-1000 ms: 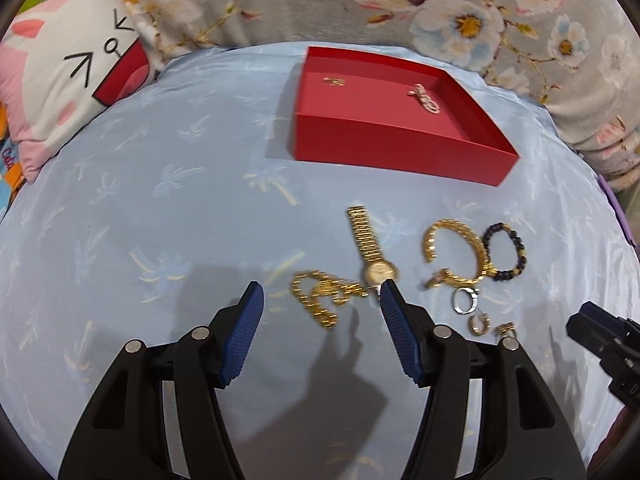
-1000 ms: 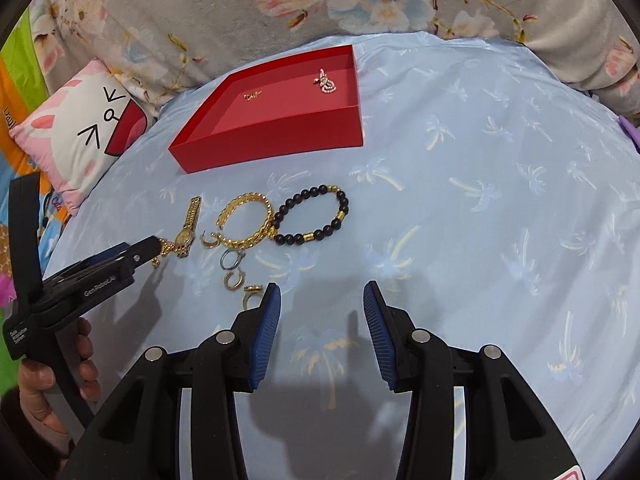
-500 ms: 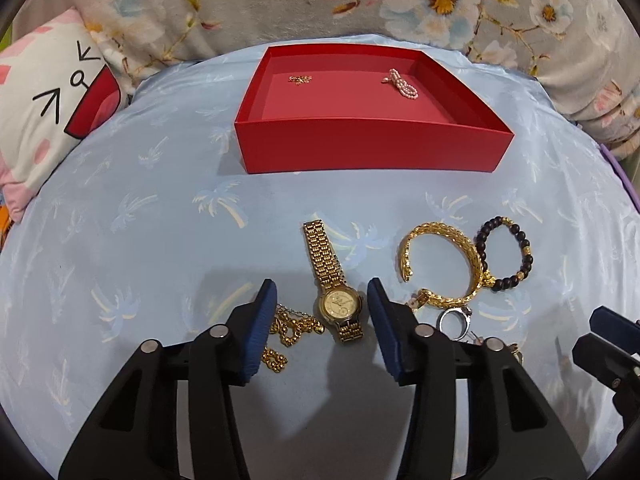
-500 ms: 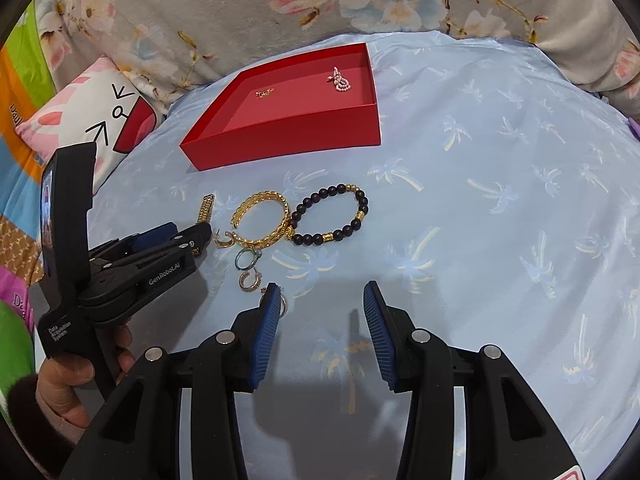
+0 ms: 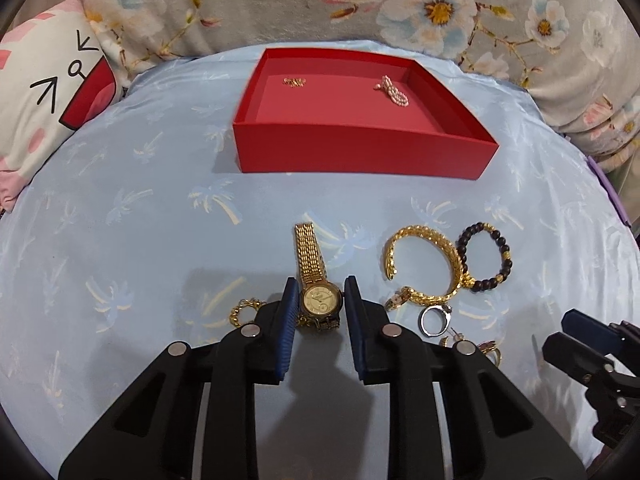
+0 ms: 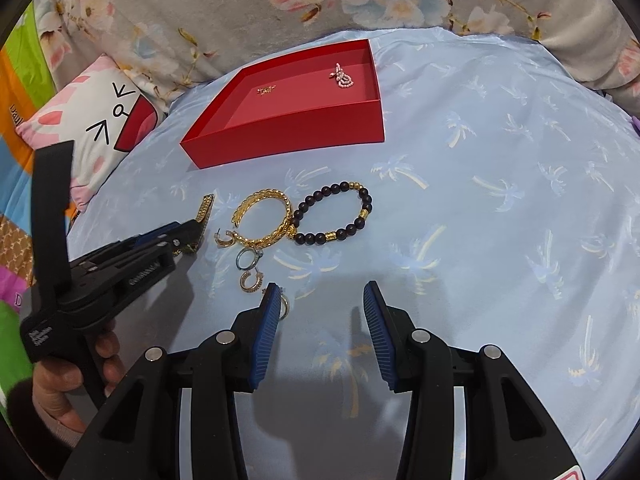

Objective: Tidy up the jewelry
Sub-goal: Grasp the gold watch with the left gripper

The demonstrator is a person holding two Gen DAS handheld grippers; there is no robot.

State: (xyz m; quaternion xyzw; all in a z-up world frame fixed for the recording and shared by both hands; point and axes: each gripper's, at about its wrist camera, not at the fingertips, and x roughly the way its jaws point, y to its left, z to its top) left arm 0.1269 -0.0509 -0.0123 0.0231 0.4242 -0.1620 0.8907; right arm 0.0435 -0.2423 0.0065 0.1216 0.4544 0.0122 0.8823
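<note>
A gold watch [image 5: 320, 300] lies on the blue sheet, its face between the blue pads of my left gripper [image 5: 320, 280]. The jaws are closing around it, and a thin gap still shows at the right pad. A gold chain bracelet [image 5: 244, 310] peeks out beside the left finger. To the right lie a gold bangle [image 5: 420, 231], a black bead bracelet [image 5: 506, 246], a silver ring [image 5: 424, 322] and small earrings. My right gripper [image 6: 321, 286] stands open over bare sheet, a hoop earring [image 6: 283, 304] beside its left finger. The red box [image 5: 360, 152] holds a gold chain [image 5: 294, 81] and a pearl piece [image 5: 394, 92].
A cat-face pillow [image 5: 48, 96] lies at the back left and a floral blanket [image 5: 400, 8] runs along the back. In the right wrist view a person's hand [image 6: 60, 384] holds the left gripper [image 6: 192, 228]. Blue sheet stretches to the right of the jewelry.
My left gripper has shifted from the gold chain bracelet to the watch face, and its jaws have narrowed from wide to close around it. The right gripper has stayed put.
</note>
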